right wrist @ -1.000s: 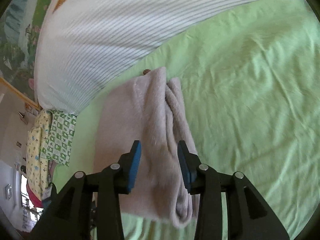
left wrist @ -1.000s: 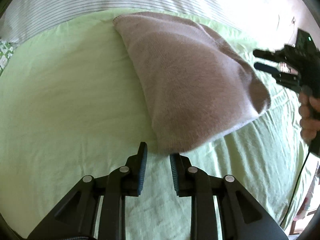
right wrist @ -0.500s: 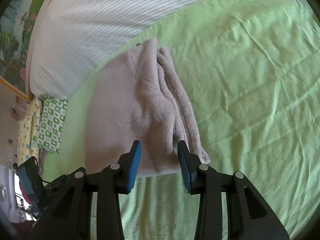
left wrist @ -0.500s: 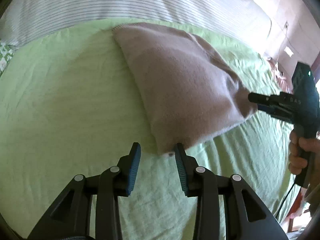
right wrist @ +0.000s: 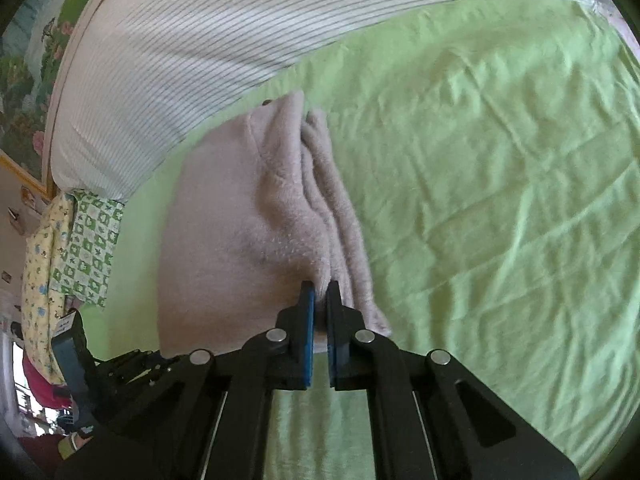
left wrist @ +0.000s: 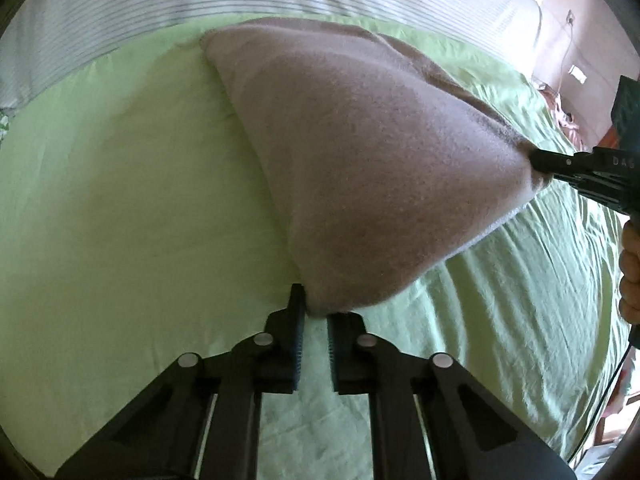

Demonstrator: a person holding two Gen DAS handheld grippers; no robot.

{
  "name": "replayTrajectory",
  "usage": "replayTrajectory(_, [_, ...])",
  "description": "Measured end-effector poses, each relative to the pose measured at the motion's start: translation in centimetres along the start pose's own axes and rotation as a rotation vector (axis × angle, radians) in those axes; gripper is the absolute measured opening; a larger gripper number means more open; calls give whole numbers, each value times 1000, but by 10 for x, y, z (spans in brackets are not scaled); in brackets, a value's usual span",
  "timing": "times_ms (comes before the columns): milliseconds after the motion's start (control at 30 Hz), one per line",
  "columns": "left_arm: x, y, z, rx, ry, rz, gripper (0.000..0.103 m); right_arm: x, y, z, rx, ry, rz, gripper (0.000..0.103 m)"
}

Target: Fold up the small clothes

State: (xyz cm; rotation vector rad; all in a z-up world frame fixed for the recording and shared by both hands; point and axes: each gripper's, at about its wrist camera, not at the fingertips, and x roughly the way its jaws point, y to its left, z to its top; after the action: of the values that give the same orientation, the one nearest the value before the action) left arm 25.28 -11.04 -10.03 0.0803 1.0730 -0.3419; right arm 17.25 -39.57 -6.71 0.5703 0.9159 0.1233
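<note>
The pinkish fleece garment (left wrist: 372, 168), already doubled over on the green bedsheet (left wrist: 120, 220), is pinched at both near corners by the just-closed left gripper (left wrist: 316, 314) and right gripper (right wrist: 320, 300), so another fold is probably left

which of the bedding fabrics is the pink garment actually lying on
The plain light-green bedsheet: the folded pinkish-beige fleece garment rests on it. The white pinstriped cover lies beyond it.
</note>
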Motion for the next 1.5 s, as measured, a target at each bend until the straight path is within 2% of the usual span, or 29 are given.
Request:
replayTrajectory(200, [11,-4,-8,20,35,2,9,25,-11,-7,-38,91,-88,6])
replayTrajectory(233, [9,-1,-7,8,43,-2,14,25,-9,-6,-42,88,-93,6])
replayTrajectory(333, [-2,7,-9,-22,48,-28,17,19,-4,-3,-49,91,-80,8])
replayTrajectory(400, [-16,16,-8,-46,44,-55,27,12,0,0,-56,86,-71,12])
replayTrajectory(433, [-24,20,-6,-58,27,-67,32,8,1,1,-59,80,-72,20])
replayTrajectory(467, [-33,25,-3,-73,7,-78,32,2,2,3,-56,67,-56,36])
replayTrajectory(533, [-47,33,7,-109,-30,-98,34,-11,5,8,-51,5,-31,52])
replayTrajectory(567, [-50,36,13,-130,-38,-105,42,-15,6,10,-47,-25,-20,53])
replayTrajectory(700, [-45,47,43,-234,-52,-115,50,-15,13,30,-24,-63,14,53])
replayTrajectory(767, [-37,49,59,-291,-38,-103,60,-7,20,37,-34,-60,8,53])
replayTrajectory(867, [-28,52,78,-345,-40,-115,60,10,33,49,-56,-45,0,53])
replayTrajectory(1067, [-9,49,102,-383,-34,-124,61,40,43,65,-102,-6,-42,53])
replayTrajectory(1200, [8,47,106,-398,-18,-109,66,57,42,70,-123,22,-68,53])
replayTrajectory(1333, [27,43,105,-382,10,-92,70,73,34,65,-146,64,-134,53])
replayTrajectory(1500, [45,43,102,-382,25,-103,80,81,12,58,-91,75,-112,56])
